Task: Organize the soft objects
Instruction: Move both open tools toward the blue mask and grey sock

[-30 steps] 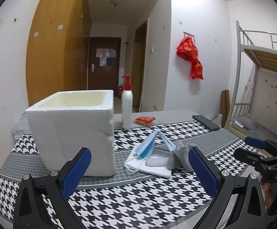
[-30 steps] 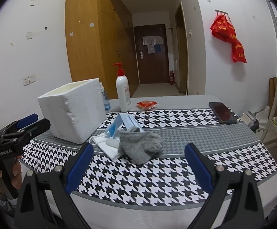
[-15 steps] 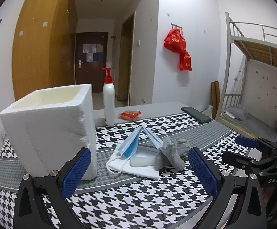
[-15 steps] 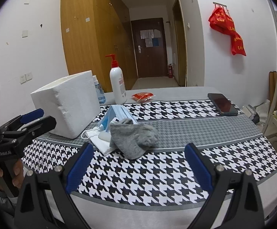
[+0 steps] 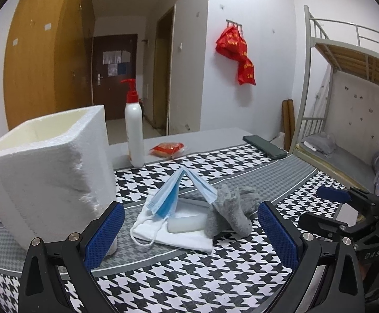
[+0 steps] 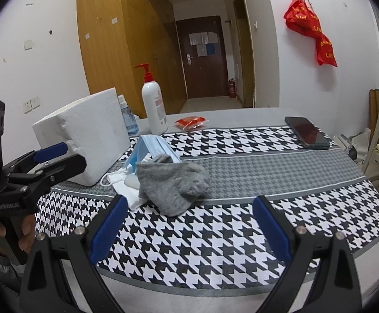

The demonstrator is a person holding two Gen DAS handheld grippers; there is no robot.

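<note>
A grey sock lies crumpled on the houndstooth tablecloth. Beside it a blue face mask stands folded like a tent over a white mask and a small pale block. A white foam box with an open top stands to their left. My left gripper is open just short of the pile, with nothing between its fingers. My right gripper is open in front of the sock, empty as well.
A pump bottle with a red top, a red packet and a dark phone lie further back. A small blue-labelled bottle stands behind the box. A bunk bed is at the right.
Both grippers have moved closer to the pile, and the left view has swung right, so the box now sits further left. The objects on the table have not moved.
</note>
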